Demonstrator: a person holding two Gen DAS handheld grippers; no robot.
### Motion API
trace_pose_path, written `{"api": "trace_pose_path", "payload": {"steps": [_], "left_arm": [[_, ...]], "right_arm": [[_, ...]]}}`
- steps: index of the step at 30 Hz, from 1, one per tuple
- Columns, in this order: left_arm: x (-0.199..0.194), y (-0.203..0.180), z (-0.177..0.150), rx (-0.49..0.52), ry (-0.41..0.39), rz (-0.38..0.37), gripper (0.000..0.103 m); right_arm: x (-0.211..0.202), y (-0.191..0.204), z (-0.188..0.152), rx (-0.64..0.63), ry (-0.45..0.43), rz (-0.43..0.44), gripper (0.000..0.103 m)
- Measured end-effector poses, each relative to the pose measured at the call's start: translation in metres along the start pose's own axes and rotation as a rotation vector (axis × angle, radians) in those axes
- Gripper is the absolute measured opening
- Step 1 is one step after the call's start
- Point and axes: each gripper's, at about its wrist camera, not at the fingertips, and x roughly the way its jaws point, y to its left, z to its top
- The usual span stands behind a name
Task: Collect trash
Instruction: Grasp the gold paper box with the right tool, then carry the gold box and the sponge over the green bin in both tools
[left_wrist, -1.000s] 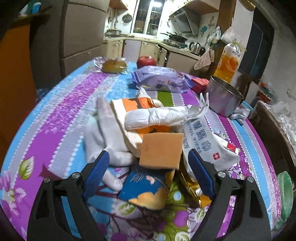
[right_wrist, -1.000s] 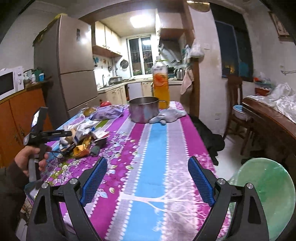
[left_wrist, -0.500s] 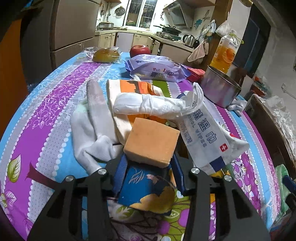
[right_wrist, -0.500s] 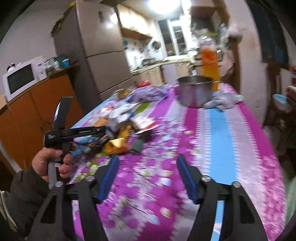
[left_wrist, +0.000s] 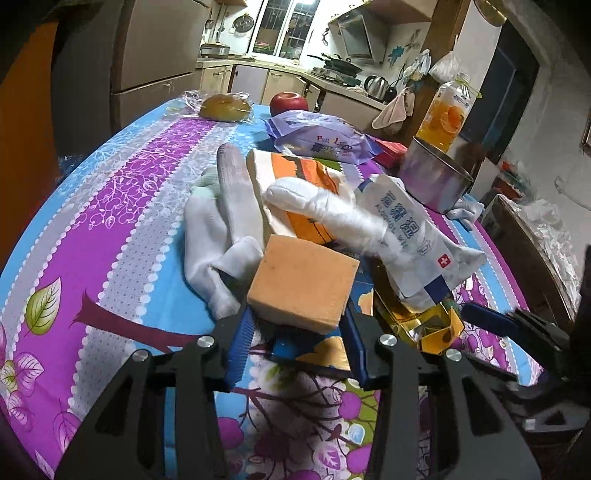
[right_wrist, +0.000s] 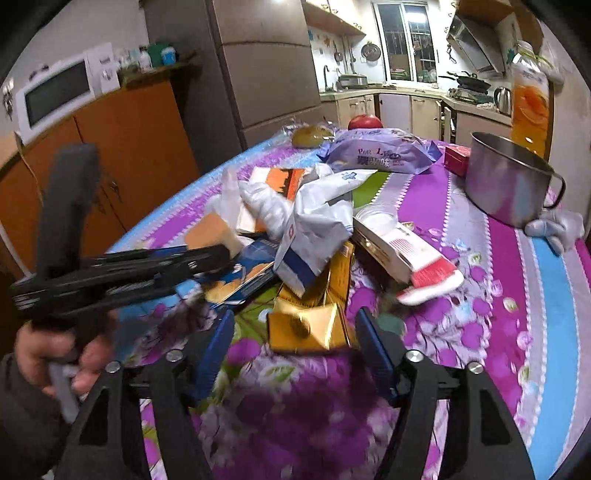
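Note:
A heap of trash lies on the flowered tablecloth (left_wrist: 122, 206). It holds an orange sponge (left_wrist: 303, 288), white gloves (left_wrist: 221, 229), a wipes packet (left_wrist: 406, 236), a gold box (right_wrist: 306, 328) and a white-and-red box (right_wrist: 399, 251). My left gripper (left_wrist: 298, 312) is shut on the sponge, a blue pad on each side of it, above a blue packet (left_wrist: 325, 354). My right gripper (right_wrist: 294, 314) is low over the table with the gold box between its jaws. They are opening and a gap shows at the left pad.
At the far end of the table are a steel pot (left_wrist: 436, 177), a juice bottle (left_wrist: 447, 114), an apple (left_wrist: 288, 103), bagged bread (left_wrist: 225, 107) and a purple packet (left_wrist: 317, 140). A person's hand (right_wrist: 48, 354) holds the left gripper. A fridge and orange cabinets stand to the left.
My left gripper closed on the sponge and crept forward. My right gripper swung left and down from the bare side of the table to the heap, and the gold box now sits between its jaws.

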Motion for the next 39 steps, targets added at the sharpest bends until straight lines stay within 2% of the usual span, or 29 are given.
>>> {"api": "trace_pose_path", "payload": {"steps": [4, 6, 10, 15, 20, 31, 39], "left_arm": [[0.005, -0.003, -0.003, 0.007, 0.011, -0.006, 0.042], [0.006, -0.005, -0.004, 0.014, 0.009, -0.007, 0.042], [0.004, -0.005, -0.007, 0.016, 0.013, -0.019, 0.042], [-0.008, -0.006, -0.012, 0.017, -0.003, -0.027, 0.042], [-0.035, -0.016, -0.019, 0.039, -0.062, -0.018, 0.041], [-0.088, -0.066, -0.028, 0.096, -0.139, -0.082, 0.041], [-0.104, -0.115, -0.026, 0.151, -0.159, -0.141, 0.041]], "right_arm": [[0.023, 0.010, 0.005, -0.047, 0.047, -0.077, 0.070], [0.032, 0.011, 0.005, -0.060, 0.073, -0.109, 0.054], [0.027, 0.010, 0.002, -0.060, 0.051, -0.123, 0.052], [-0.022, 0.017, -0.004, -0.049, -0.043, -0.113, 0.052], [-0.069, 0.028, -0.019, -0.032, -0.132, -0.124, 0.052], [-0.156, 0.041, -0.050, -0.032, -0.363, -0.251, 0.051], [-0.215, 0.034, -0.050, -0.020, -0.445, -0.367, 0.051]]}}
